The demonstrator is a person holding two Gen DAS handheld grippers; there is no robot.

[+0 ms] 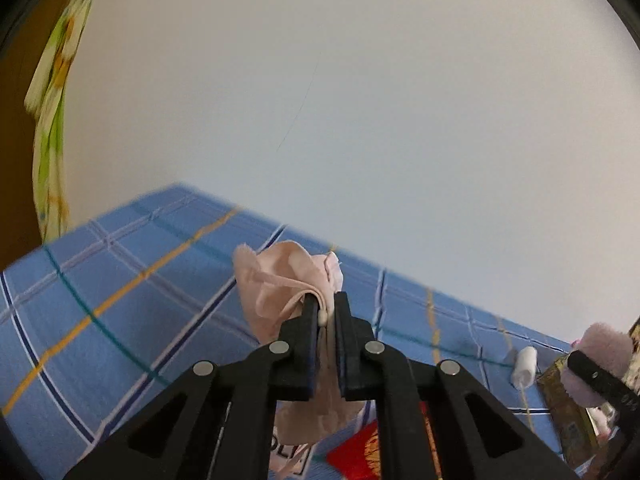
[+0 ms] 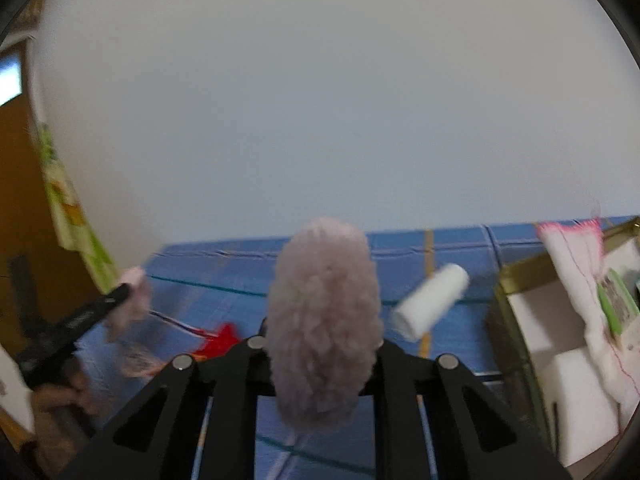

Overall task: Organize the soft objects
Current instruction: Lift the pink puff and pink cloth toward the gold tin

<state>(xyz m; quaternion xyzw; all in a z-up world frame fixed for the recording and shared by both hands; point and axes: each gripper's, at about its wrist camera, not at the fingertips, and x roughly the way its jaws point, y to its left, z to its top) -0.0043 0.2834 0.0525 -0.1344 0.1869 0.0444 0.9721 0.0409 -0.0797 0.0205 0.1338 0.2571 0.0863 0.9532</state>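
Observation:
My left gripper (image 1: 325, 312) is shut on a peach-pink cloth (image 1: 280, 280) and holds it above the blue checked bed sheet (image 1: 120, 300). It also shows in the right wrist view (image 2: 120, 300) at the left, with the cloth (image 2: 134, 300) in it. My right gripper (image 2: 320, 336) is shut on a fluffy pink plush (image 2: 322, 320) that hides its fingertips. The plush (image 1: 600, 356) and right gripper (image 1: 588, 368) show at the right edge of the left wrist view. A white rolled cloth (image 2: 432, 306) lies on the sheet; it also shows in the left wrist view (image 1: 525, 368).
A gold-rimmed box (image 2: 516, 280) at the right holds white items and a white cloth with pink stitching (image 2: 580, 264). A red item (image 1: 360, 452) lies on the sheet below my left gripper. A green floral curtain (image 1: 52, 128) hangs at the left by a white wall.

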